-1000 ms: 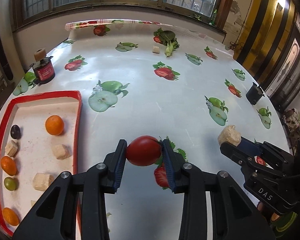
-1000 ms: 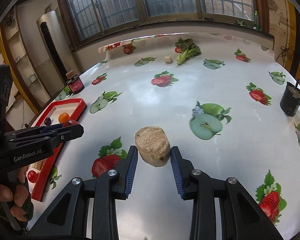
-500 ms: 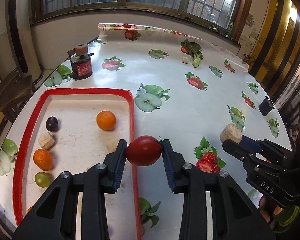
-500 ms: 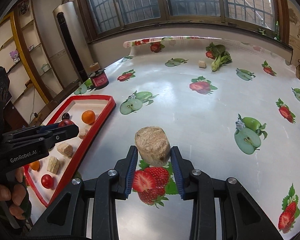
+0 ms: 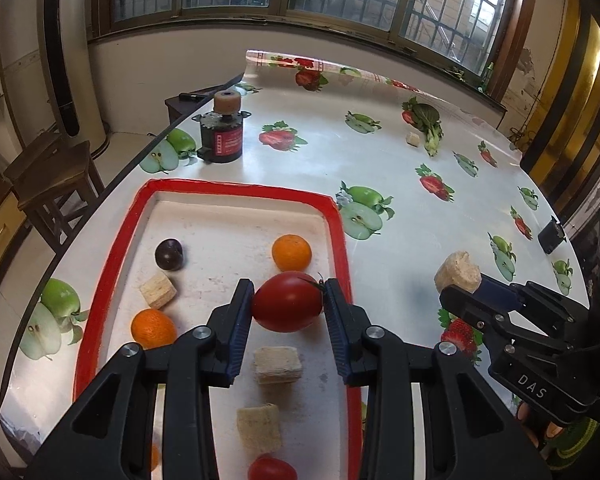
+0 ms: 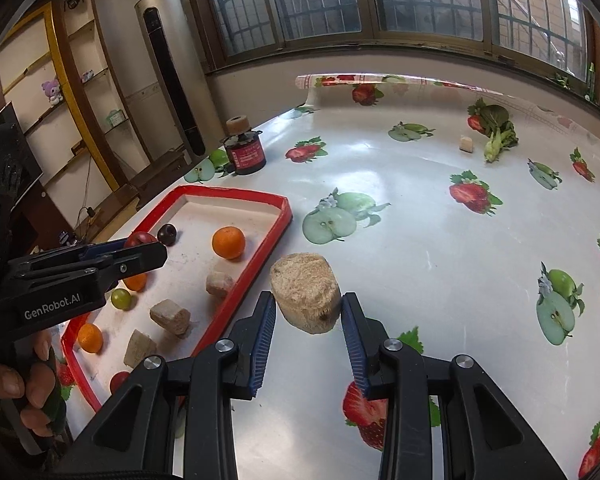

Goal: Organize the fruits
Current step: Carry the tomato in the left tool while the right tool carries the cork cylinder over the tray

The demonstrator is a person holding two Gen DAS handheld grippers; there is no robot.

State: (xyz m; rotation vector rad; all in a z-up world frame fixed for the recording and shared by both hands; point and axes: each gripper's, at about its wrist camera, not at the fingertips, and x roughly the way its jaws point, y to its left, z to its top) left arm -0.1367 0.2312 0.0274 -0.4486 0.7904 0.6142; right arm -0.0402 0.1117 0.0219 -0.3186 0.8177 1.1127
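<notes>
Left gripper (image 5: pixel 287 307) clenched on tomato (image 5: pixel 287 307), now over red tray (image 5: pixel 340 232) interior vs. over bare worktop (image 5: pixel 400 216) 1 s ago, above the beige blocks, just near-side of orange (image 5: pixel 291 253). Right gripper (image 6: pixel 307 312) clamped on beige block (image 6: pixel 305 297), carried closer, held just outside tray's right rim. Prob. next: lower + release tomato into free spot, avoid dropping on block (image 5: pixel 277 364) below; then block.
</notes>
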